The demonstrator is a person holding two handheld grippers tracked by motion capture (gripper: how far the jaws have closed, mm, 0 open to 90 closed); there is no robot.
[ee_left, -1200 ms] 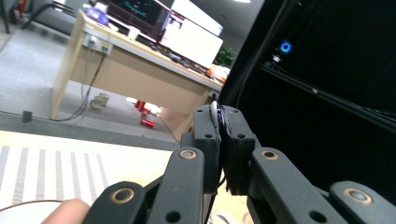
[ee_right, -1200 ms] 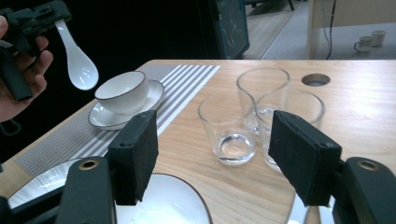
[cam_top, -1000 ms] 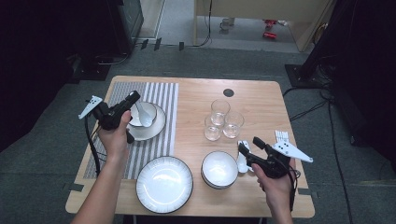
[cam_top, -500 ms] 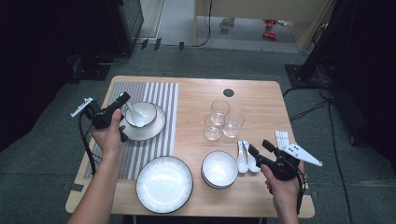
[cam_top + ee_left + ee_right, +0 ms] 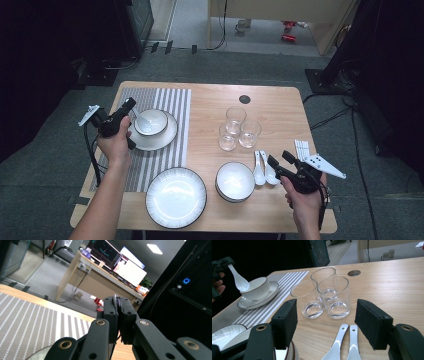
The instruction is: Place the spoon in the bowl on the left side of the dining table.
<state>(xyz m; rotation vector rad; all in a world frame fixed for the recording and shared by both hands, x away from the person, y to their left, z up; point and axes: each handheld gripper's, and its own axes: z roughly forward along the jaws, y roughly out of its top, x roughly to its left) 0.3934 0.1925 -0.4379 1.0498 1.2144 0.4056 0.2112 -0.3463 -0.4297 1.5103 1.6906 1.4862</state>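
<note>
Your left gripper [image 5: 131, 106] is now carrying the white ceramic spoon [image 5: 140, 122] lower than half a second ago, its scoop dipping into the small white bowl [image 5: 151, 121] on the saucer [image 5: 162, 139]. Jaws are pinching the handle, probably at its tip. Your right gripper [image 5: 276, 160] is hanging spread over the two spare white spoons [image 5: 265, 172].

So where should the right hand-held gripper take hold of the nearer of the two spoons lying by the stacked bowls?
Probably the handle. The spoon lies flat beside a second spoon, handles pointing toward the glasses, so the free side faces away from its neighbour. The right hand-held gripper, open above them, would best come down from above and straddle the narrow handle.
</note>
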